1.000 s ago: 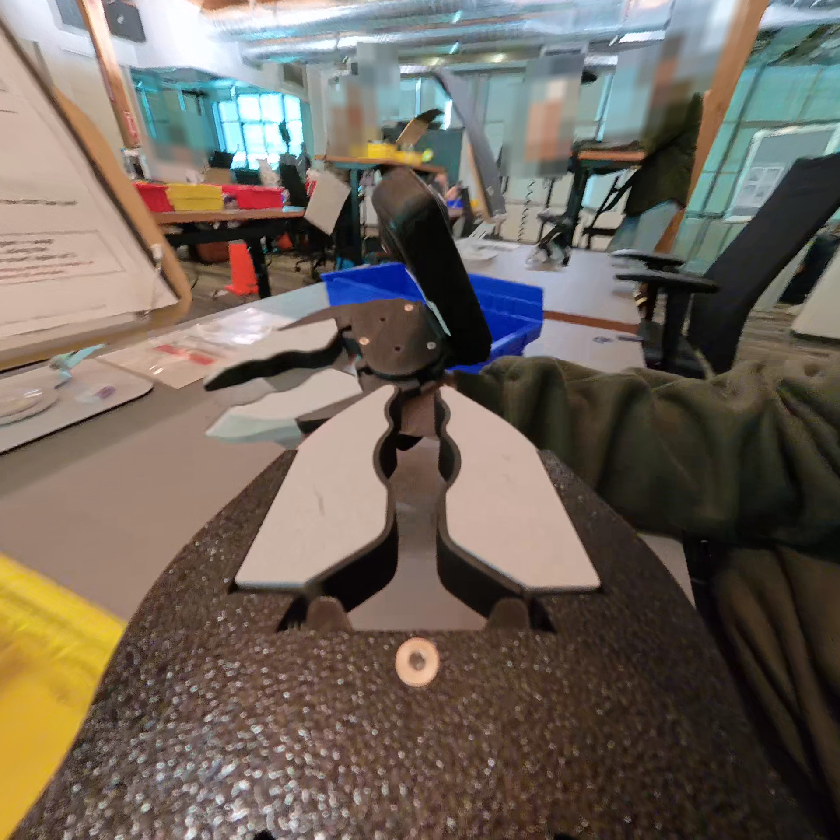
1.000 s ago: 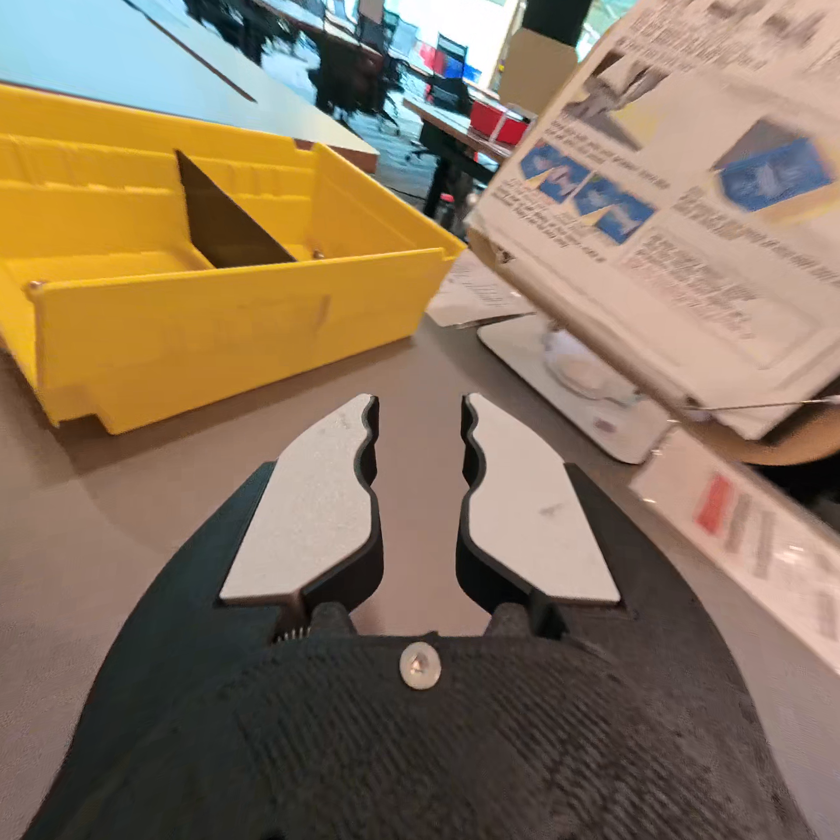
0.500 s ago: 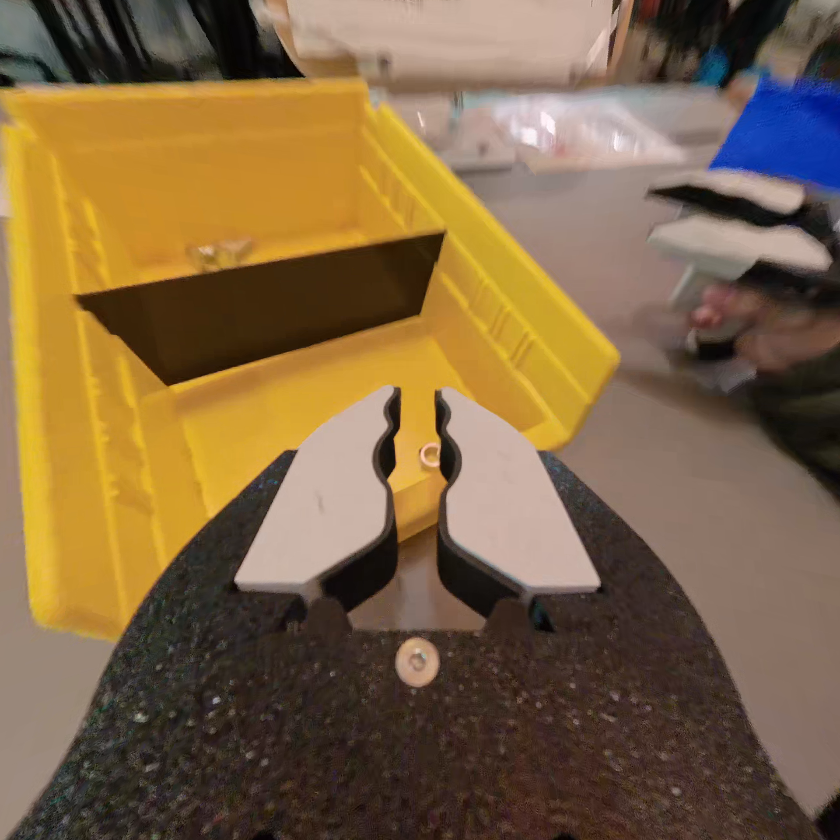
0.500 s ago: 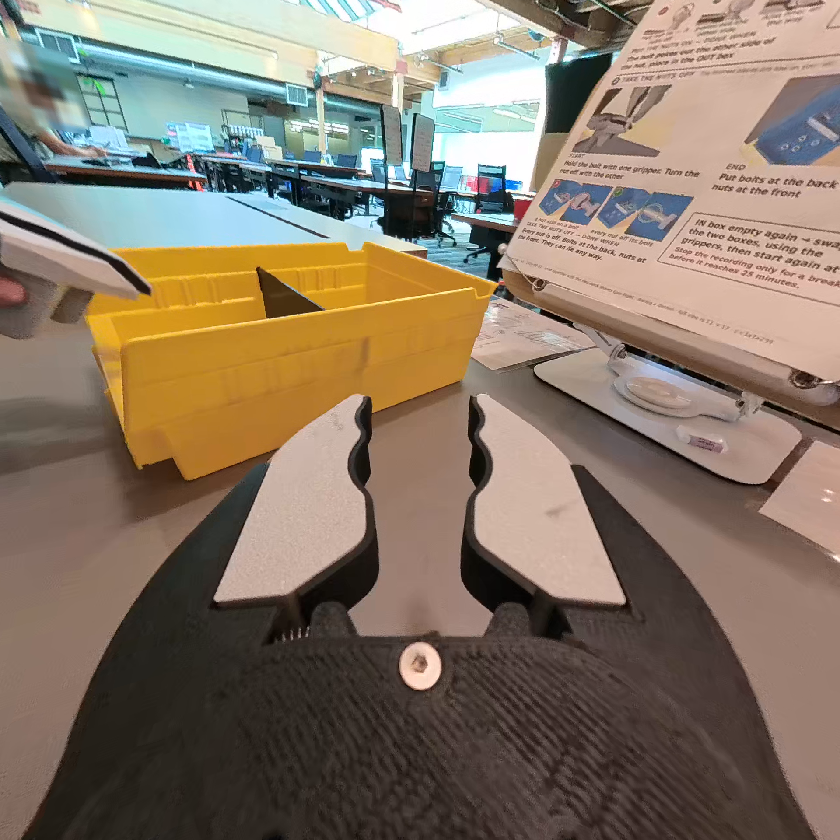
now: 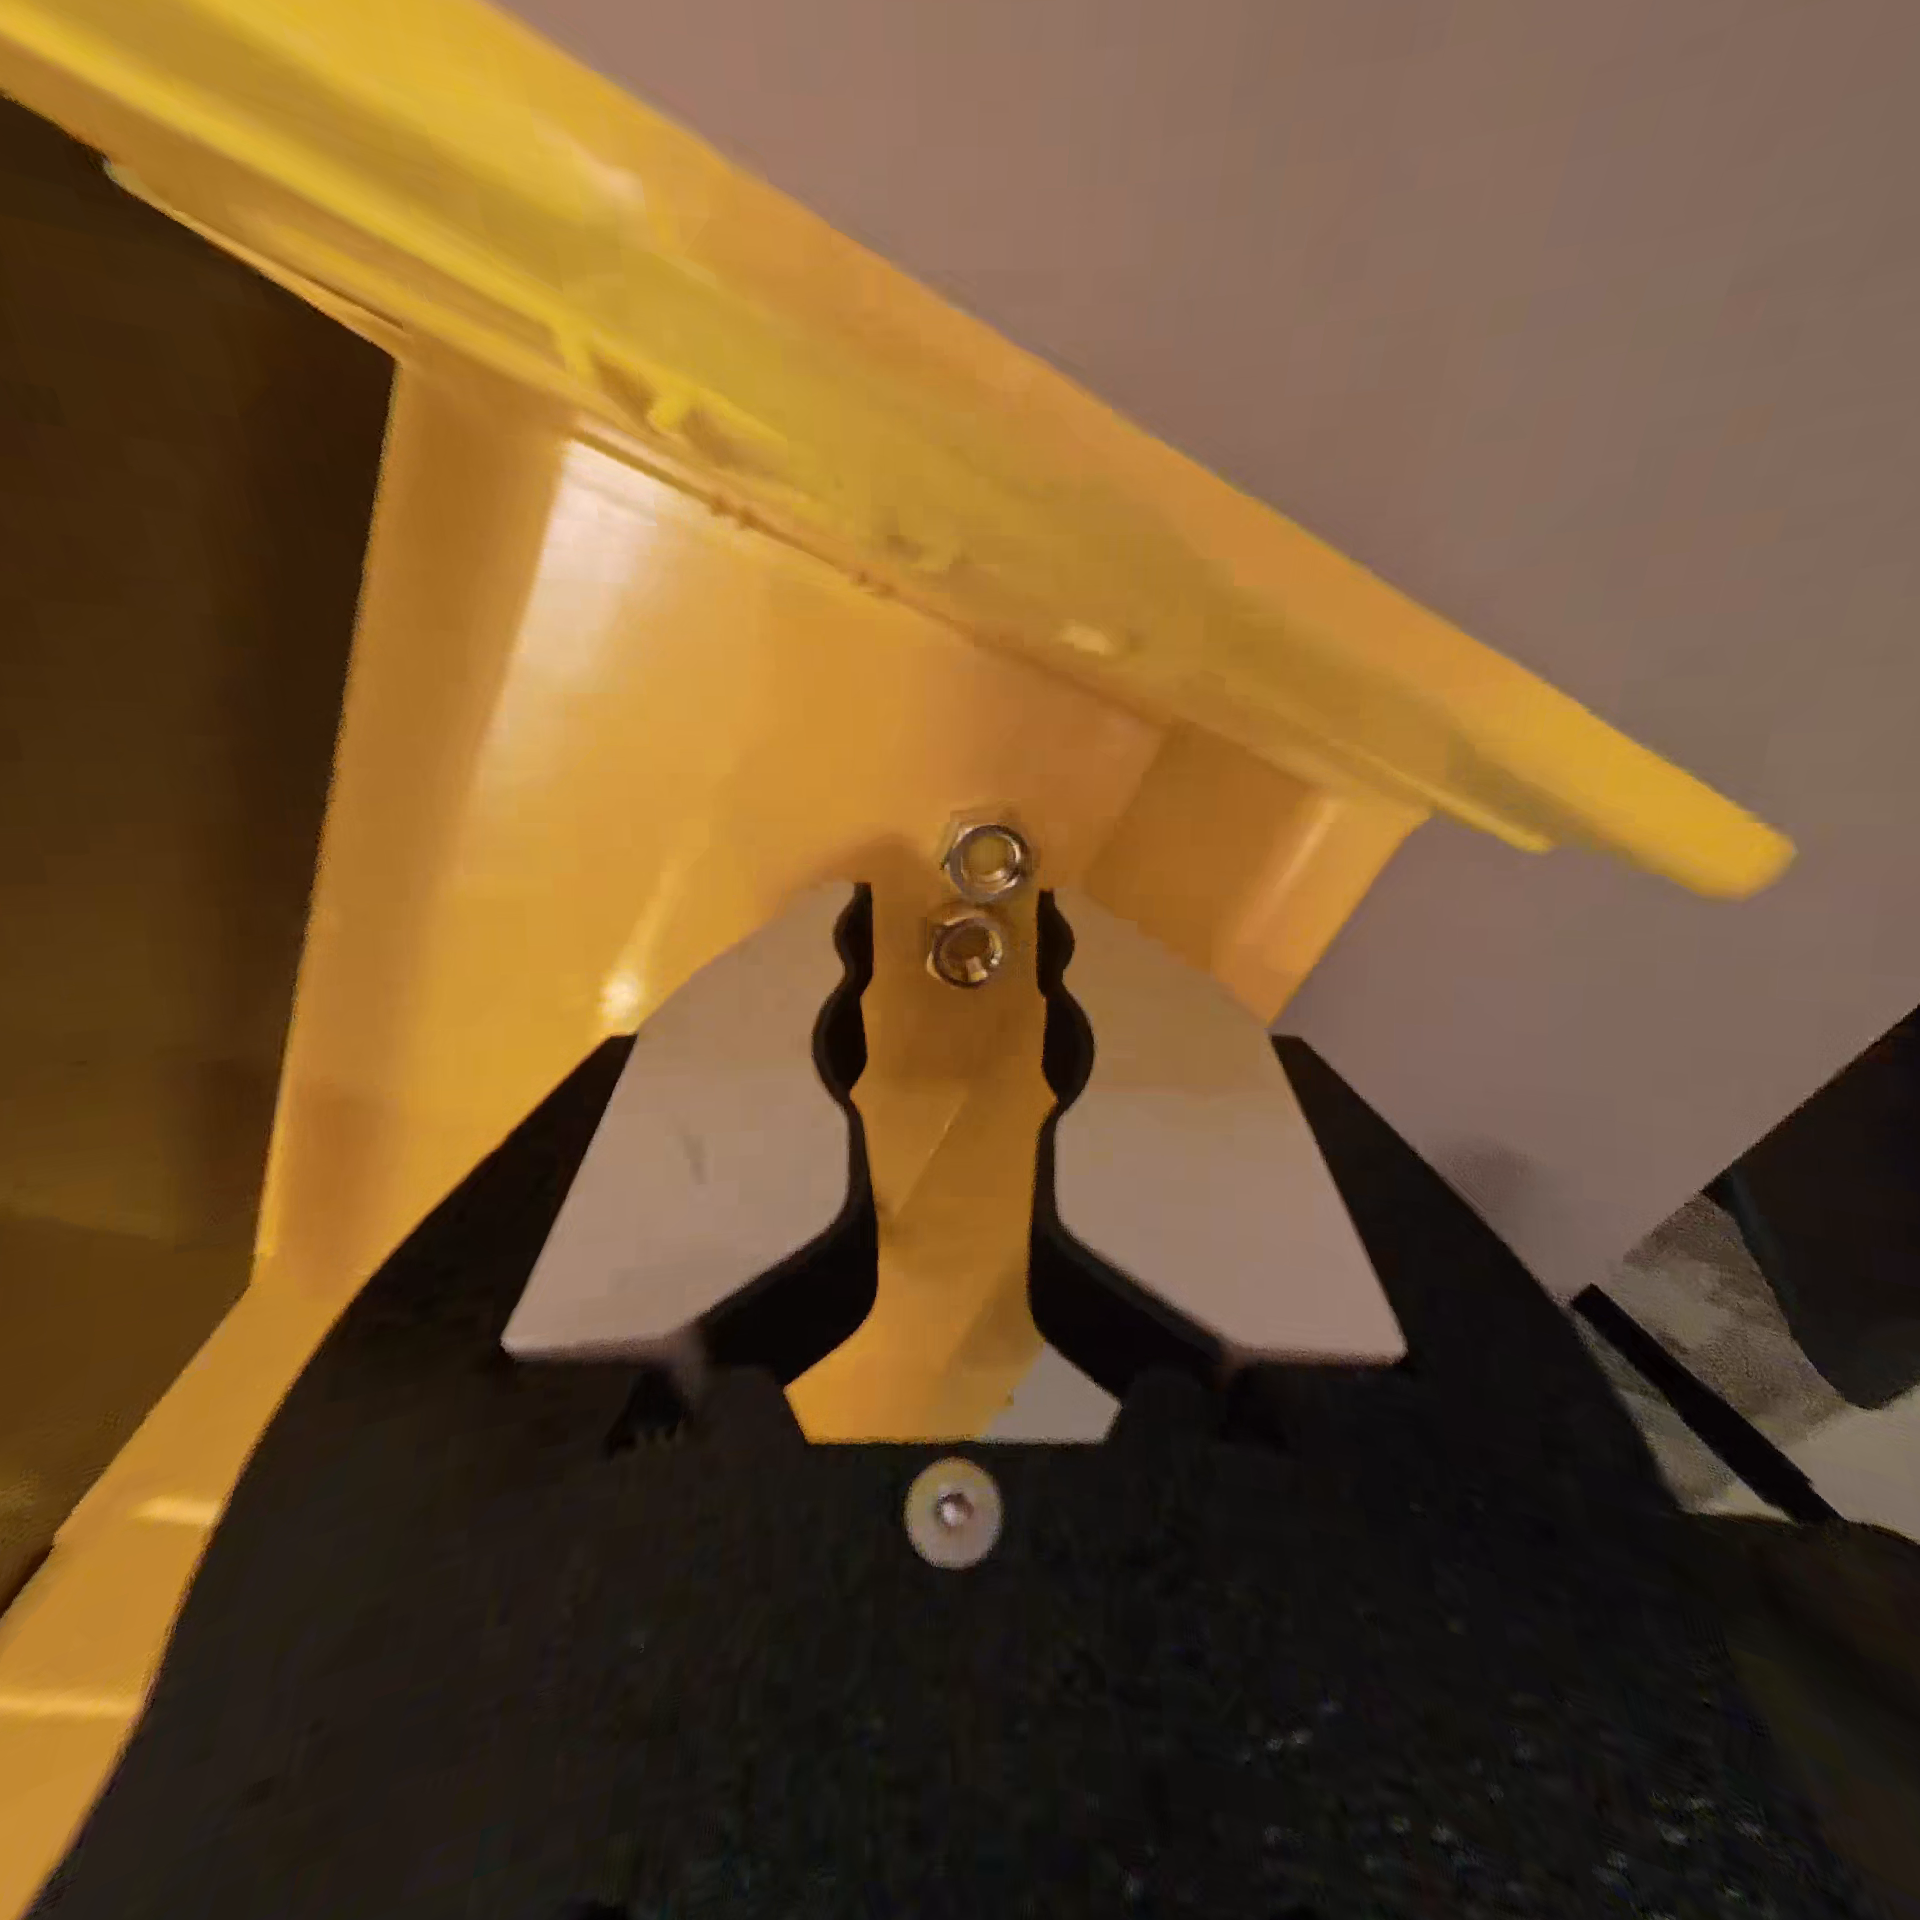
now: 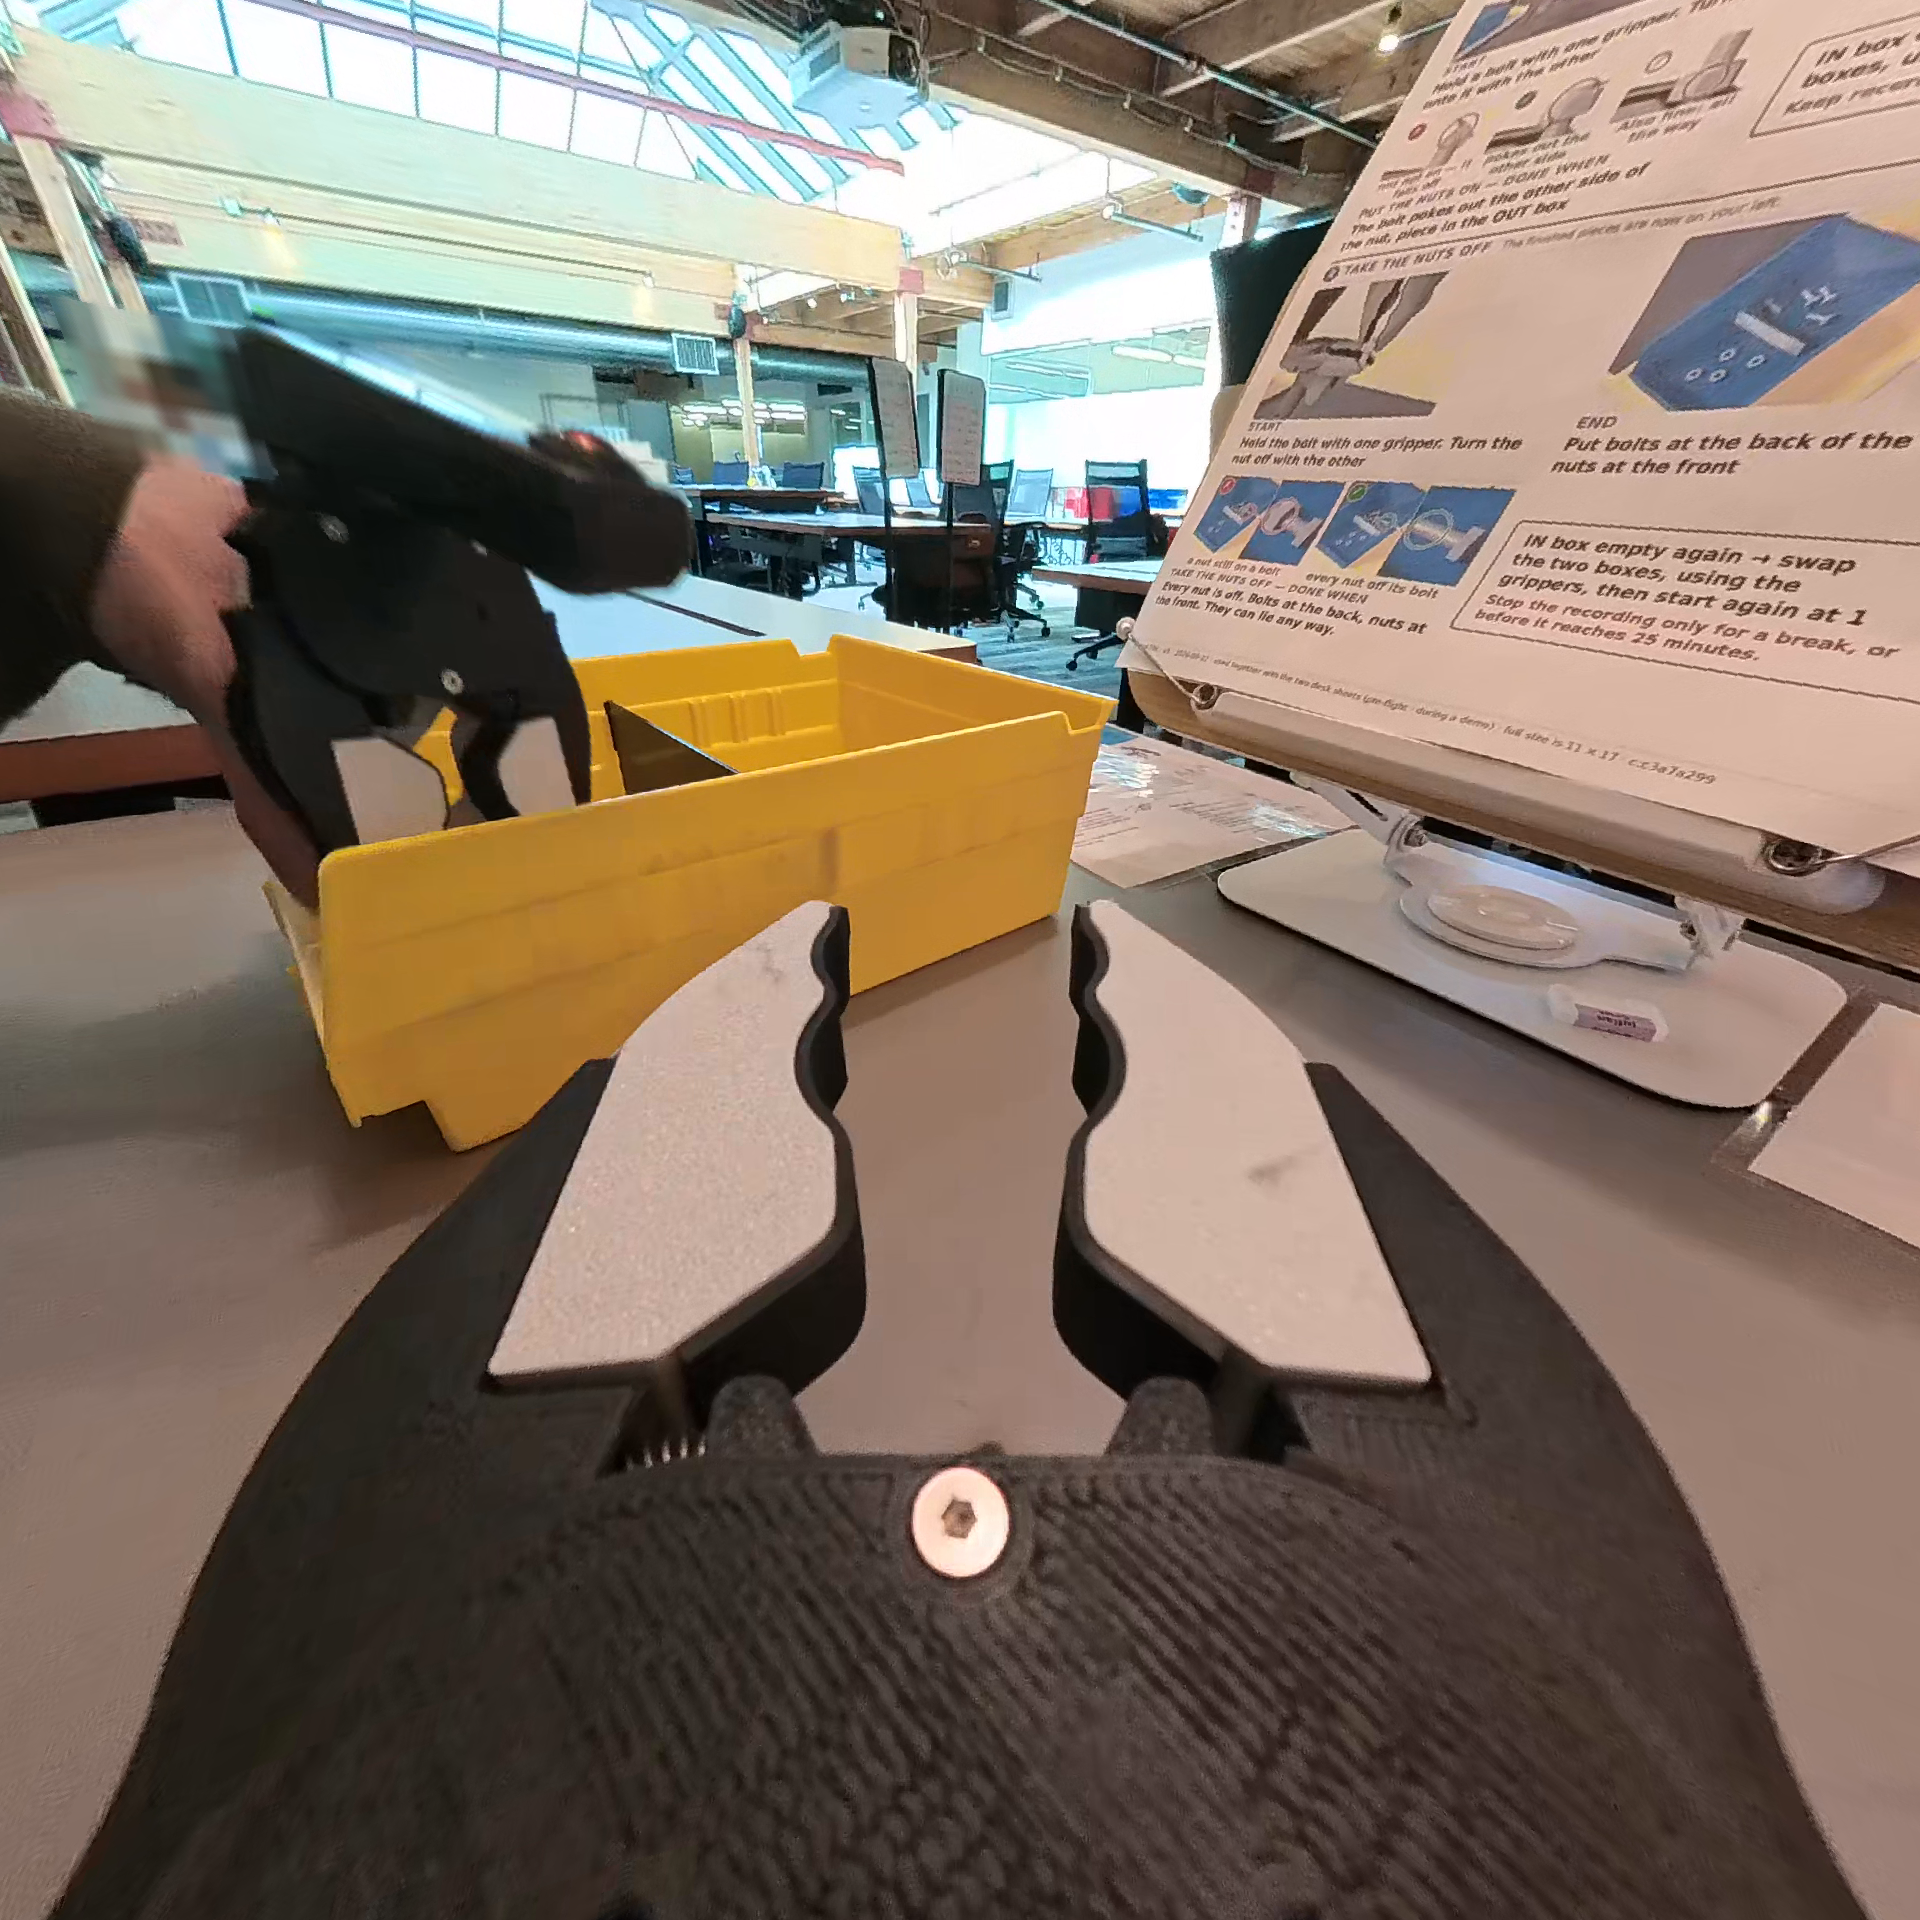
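My left gripper point(image 5: 948, 902) is open and reaches down into the front compartment of a yellow bin point(image 5: 727, 416). Two metal nuts lie on the bin floor: one point(image 5: 966, 954) sits between my fingertips, the other point(image 5: 987, 858) lies just beyond them by the corner. Nothing is gripped. In the right wrist view the same bin point(image 6: 727, 862) stands on the grey table, with the left gripper point(image 6: 447, 769) dipping into its near left end, held by a hand. My right gripper point(image 6: 958, 930) is open and empty, low over the table, short of the bin.
A black divider point(image 6: 660, 750) splits the bin crosswise; it also shows in the left wrist view point(image 5: 156, 727). A printed instruction sheet point(image 6: 1579, 416) leans on a white stand point(image 6: 1507, 966) at the right. Papers point(image 6: 1184, 810) lie behind the bin. Office desks and chairs stand far behind.
My left gripper swung from facing the room to over the bin, then dropped into the front compartment around a nut. The right gripper tilted up, pulled back a little and opened slightly.
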The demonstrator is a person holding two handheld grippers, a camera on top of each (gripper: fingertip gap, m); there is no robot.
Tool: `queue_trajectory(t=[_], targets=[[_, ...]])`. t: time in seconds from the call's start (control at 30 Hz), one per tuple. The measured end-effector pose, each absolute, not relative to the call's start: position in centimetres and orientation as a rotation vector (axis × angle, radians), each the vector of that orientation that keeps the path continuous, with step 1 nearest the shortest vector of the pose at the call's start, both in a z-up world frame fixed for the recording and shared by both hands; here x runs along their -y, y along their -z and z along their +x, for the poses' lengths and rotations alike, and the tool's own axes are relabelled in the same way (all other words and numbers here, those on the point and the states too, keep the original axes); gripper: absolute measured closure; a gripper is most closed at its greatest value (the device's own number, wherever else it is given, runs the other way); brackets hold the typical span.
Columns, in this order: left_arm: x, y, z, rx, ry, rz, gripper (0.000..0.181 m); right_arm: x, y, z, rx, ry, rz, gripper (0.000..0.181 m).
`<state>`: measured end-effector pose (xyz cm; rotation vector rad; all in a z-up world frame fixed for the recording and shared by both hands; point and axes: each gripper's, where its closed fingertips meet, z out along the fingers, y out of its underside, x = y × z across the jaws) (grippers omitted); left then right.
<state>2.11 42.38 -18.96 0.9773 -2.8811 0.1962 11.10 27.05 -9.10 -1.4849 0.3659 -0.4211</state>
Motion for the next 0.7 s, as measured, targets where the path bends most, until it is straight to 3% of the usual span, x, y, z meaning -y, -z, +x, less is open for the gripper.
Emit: queue_trajectory(t=[0.03,0.43,0.5,0.7], targets=[[-42.1,19.1,2.1,2.866,-0.187,0.976,0.154,-27.0,9.0,11.1,-0.365,0.421,-1.48,0.14],[-42.6,20.0,2.3,2.757,0.016,1.072,0.147,-27.0,8.8,10.6,-0.332,0.436,-1.47,0.139],[-42.4,20.0,2.1,2.756,0.015,1.082,0.156,-26.9,8.8,10.7,-0.337,0.435,-1.462,0.139],[-44.0,20.3,3.7,2.827,-0.017,1.192,0.149,-26.6,8.6,10.9,-0.358,0.419,-1.442,0.139]])
